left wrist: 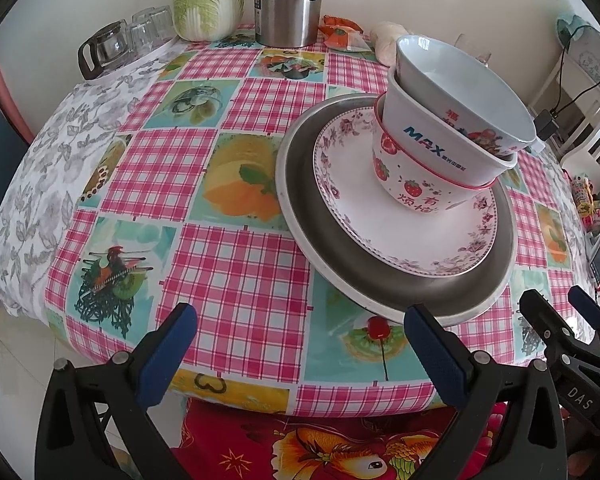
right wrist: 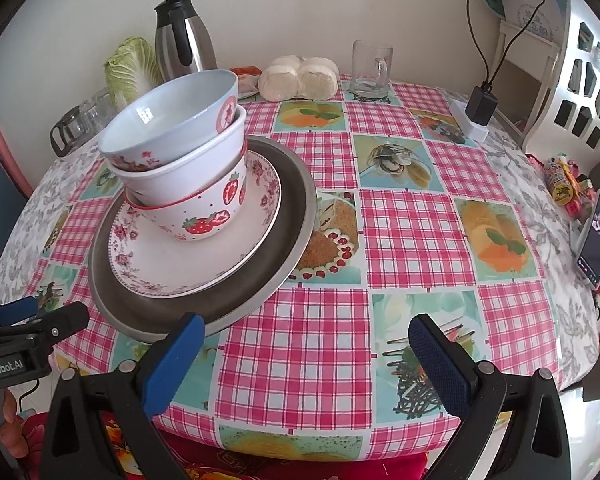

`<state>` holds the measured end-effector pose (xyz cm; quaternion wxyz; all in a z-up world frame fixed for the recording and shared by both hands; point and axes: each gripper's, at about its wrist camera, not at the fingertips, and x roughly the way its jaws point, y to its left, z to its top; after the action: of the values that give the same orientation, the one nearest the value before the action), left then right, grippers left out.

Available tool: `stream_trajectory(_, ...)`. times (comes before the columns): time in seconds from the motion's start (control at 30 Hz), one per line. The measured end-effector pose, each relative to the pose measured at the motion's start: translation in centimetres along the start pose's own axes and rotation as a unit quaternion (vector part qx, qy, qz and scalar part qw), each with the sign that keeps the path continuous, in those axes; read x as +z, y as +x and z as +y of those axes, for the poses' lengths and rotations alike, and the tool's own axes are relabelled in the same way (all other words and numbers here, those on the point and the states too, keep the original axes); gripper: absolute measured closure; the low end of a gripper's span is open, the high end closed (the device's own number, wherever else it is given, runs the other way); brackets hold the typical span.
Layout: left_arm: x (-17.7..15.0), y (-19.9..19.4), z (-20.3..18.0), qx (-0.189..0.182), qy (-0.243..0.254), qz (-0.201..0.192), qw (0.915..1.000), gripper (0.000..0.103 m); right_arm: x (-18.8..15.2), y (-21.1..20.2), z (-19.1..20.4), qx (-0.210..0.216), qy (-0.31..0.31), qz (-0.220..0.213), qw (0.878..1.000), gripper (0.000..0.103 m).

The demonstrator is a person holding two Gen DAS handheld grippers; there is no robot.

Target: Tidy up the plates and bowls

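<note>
A stack stands on the checked tablecloth. A wide metal plate (left wrist: 340,264) (right wrist: 296,216) carries a floral plate (left wrist: 412,248) (right wrist: 204,264). On that sits a strawberry bowl (left wrist: 404,188) (right wrist: 208,220), then a white bowl marked MAX (left wrist: 432,144) (right wrist: 180,178), then a pale blue bowl (left wrist: 460,84) (right wrist: 168,120) lying tilted on top. My left gripper (left wrist: 300,356) (right wrist: 44,312) is open and empty at the table's near edge, left of the stack's front rim. My right gripper (right wrist: 306,360) (left wrist: 556,300) is open and empty too, just right of the metal plate's near rim.
At the back stand a steel kettle (left wrist: 288,4) (right wrist: 182,40), a cabbage (left wrist: 208,0), a glass pot with glasses (left wrist: 112,44), steamed buns (right wrist: 298,78) and a glass mug (right wrist: 370,66). A phone (right wrist: 596,236), snacks (right wrist: 564,180), a charger (right wrist: 480,110) and a white chair (right wrist: 572,80) are on the right.
</note>
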<state>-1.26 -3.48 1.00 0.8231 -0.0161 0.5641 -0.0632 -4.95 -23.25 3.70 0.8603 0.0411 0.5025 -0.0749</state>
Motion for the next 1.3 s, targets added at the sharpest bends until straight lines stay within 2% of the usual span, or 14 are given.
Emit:
stream_trajectory(0.77,0.09,0.47,0.2,0.001,-0.007,0.01,0.9999,0.0,-0.08,0.11,0.03,0.0,-0.003,0.006,1.0,0.0)
stream_trajectory(1.1,0.22,0.6,0.31,-0.011,-0.01,0.015,0.9998,0.0,-0.09,0.1,0.06,0.0,-0.002,0.006,1.0,0.0)
stream_trajectory(1.3,0.21,0.16,0.36,-0.013,-0.011,0.003,0.9998,0.0,-0.08,0.11,0.05,0.0,-0.003,0.006,1.0,0.0)
